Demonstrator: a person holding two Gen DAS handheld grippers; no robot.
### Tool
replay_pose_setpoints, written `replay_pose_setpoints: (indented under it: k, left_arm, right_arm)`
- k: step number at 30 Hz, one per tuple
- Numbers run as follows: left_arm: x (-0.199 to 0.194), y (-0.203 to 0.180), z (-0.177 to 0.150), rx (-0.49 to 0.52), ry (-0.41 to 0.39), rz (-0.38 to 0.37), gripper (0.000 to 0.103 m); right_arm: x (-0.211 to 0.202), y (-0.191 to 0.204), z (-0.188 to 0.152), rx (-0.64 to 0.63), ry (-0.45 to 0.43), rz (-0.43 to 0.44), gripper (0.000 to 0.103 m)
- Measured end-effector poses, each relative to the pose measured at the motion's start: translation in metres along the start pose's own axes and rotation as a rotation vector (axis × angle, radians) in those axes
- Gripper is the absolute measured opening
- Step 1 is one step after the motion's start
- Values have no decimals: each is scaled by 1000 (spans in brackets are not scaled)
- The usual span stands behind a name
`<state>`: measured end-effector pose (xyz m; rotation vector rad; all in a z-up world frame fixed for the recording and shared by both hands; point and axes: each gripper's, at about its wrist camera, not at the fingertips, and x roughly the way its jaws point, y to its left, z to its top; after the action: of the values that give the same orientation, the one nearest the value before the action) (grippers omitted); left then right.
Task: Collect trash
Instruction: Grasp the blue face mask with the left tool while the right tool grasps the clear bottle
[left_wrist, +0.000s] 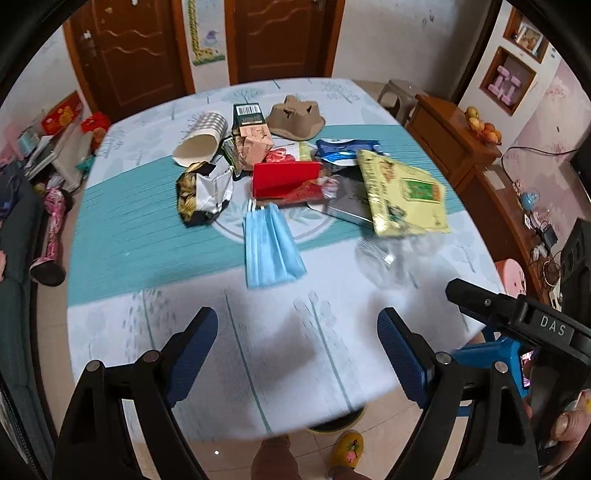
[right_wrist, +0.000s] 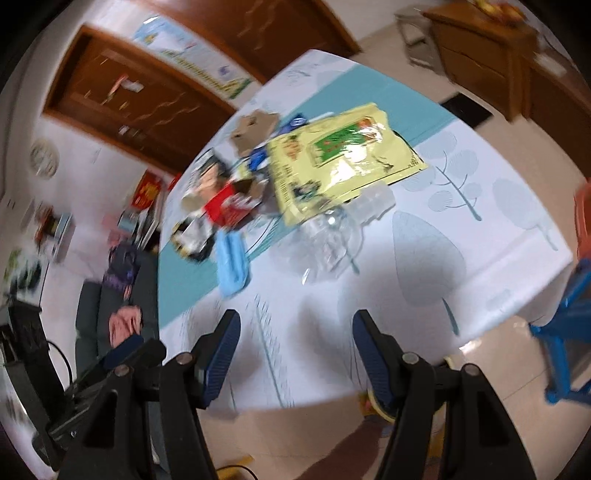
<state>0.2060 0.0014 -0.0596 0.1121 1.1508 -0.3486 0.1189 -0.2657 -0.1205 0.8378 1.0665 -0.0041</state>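
While both jaws spread, holding nothing | left gripper (left_wrist: 297, 347) & right gripper (right_wrist: 295, 349) near table edge | trash pile (left_wrist: 295, 173) well ahead

Left hand-held gripper (left_wrist: 297, 325): jaws spread wide, nothing between the blue-padded fingers (left_wrist: 192, 354), held level and pointing forward. Right hand-held gripper (right_wrist: 295, 332): likewise spread wide and holding nothing, blue pads (right_wrist: 371, 354) apart, tilted so its view leans (badly blurred). Seen from the left wrist, right unit's black body at the lower right, gripped by a bare hand (left_wrist: 570, 421), thumb on the handle.
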Motion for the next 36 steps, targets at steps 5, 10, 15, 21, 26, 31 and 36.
replay_pose_setpoints:
  k: [5,10,15,21,26,31,36]
  left_arm:
    - [42,23,33,-21,54,-23,87]
    - [76,37,55,-35,101,-38,87]
    - [103,43,65,-41,145,-50,87]
    - [125,50,72,-47,187,-54,87]
    - [138,51,78,-43,211,-55,86]
    - [150,48,80,-38,248,-67,69]
    - [153,39,81,4,246,-54,48]
  right_arm:
    - [30,-9,17,124,-31,-19,63]
    - [51,-14,25,209,-56,-39,63]
    - [60,-14,28,240,-79,-35,65]
    - [67,-11,35,271,-92,-33,68]
    - [75,-6,40,286,-80,-34,69]
    - [82,-2,43,288,-69,-32,69]
    - [87,5,43,259,-58,-21,65]
